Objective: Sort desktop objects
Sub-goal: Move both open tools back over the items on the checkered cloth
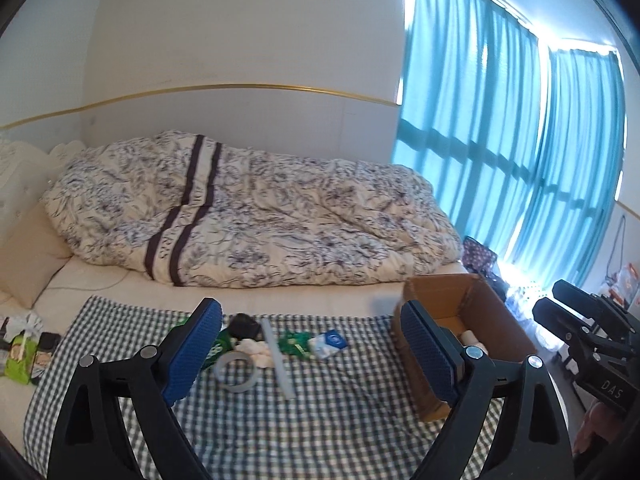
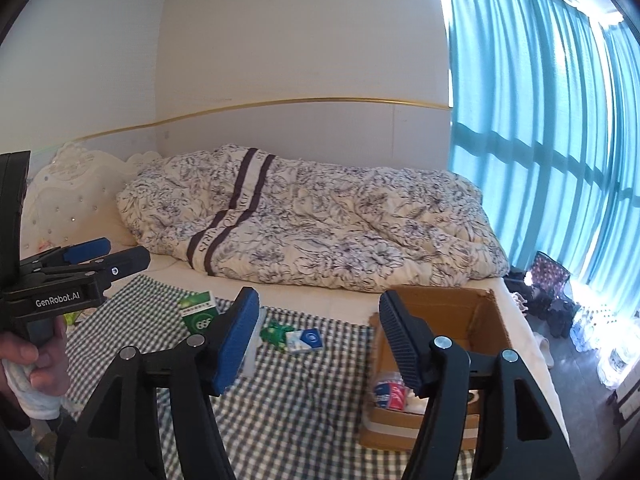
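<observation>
On a green-checked cloth [image 1: 320, 420] lie a grey tape roll [image 1: 236, 372], a long grey strip [image 1: 276, 360], a black object [image 1: 244, 326], white crumpled tissue [image 1: 256, 350], a green packet [image 1: 296, 344] and a blue-white box [image 1: 328, 342]. My left gripper [image 1: 310, 308] hovers open above them, holding nothing. A green box [image 2: 198, 312] marked 666 stands at the cloth's far left. The cardboard box [image 1: 460, 320] sits at the right, with a red-blue packet [image 2: 390, 394] inside. Over the cloth near that box, my right gripper [image 2: 318, 300] is open and empty.
A floral duvet [image 1: 248, 216] covers the bed behind the cloth. A green tissue pack [image 1: 20, 356] lies at the far left. Blue curtains [image 2: 540, 140] hang at the right, with bags [image 2: 548, 280] on the floor below. A hand [image 2: 40, 360] holds the left gripper [image 2: 128, 252].
</observation>
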A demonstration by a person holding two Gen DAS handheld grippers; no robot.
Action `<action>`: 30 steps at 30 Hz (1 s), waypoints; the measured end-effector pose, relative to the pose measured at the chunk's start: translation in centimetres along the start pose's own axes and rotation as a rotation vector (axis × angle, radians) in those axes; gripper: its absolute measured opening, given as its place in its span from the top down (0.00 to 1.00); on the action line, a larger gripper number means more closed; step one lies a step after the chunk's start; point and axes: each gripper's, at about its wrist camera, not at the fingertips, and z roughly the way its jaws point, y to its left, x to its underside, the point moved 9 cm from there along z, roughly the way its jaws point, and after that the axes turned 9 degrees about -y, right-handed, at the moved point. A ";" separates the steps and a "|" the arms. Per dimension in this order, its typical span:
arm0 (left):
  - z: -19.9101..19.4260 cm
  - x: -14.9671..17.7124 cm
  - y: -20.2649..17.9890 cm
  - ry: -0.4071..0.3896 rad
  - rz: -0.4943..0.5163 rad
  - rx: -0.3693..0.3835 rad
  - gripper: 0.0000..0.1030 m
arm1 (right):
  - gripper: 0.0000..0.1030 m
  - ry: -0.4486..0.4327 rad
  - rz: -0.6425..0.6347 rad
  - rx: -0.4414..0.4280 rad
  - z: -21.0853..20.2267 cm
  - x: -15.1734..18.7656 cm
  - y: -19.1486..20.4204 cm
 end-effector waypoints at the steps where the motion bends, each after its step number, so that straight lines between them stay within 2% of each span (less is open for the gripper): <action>1: -0.2 0.0 0.6 -0.002 -0.004 -0.008 0.09 | 0.38 0.000 -0.003 -0.003 0.2 -0.1 0.4; 5: -1.0 0.0 3.4 -0.008 -0.025 -0.043 0.09 | 0.29 -0.005 -0.013 -0.016 0.5 -0.2 2.3; 7: -1.3 0.1 4.8 -0.008 -0.039 -0.062 0.02 | 0.26 -0.008 -0.016 -0.023 0.7 -0.3 3.2; 11: -2.2 0.0 7.6 -0.023 -0.078 -0.095 0.01 | 0.17 -0.011 -0.026 -0.042 1.1 -0.3 5.1; 20: -3.2 0.1 12.3 -0.036 -0.110 -0.164 0.00 | 0.08 0.001 -0.045 -0.062 2.5 -0.2 8.4; 22: -3.2 0.3 13.0 -0.035 -0.104 -0.181 0.00 | 0.01 0.012 -0.052 -0.053 3.0 0.0 8.9; 30: -2.2 1.6 15.3 -0.019 -0.089 -0.233 0.00 | 0.00 0.059 -0.055 -0.031 5.5 1.6 10.0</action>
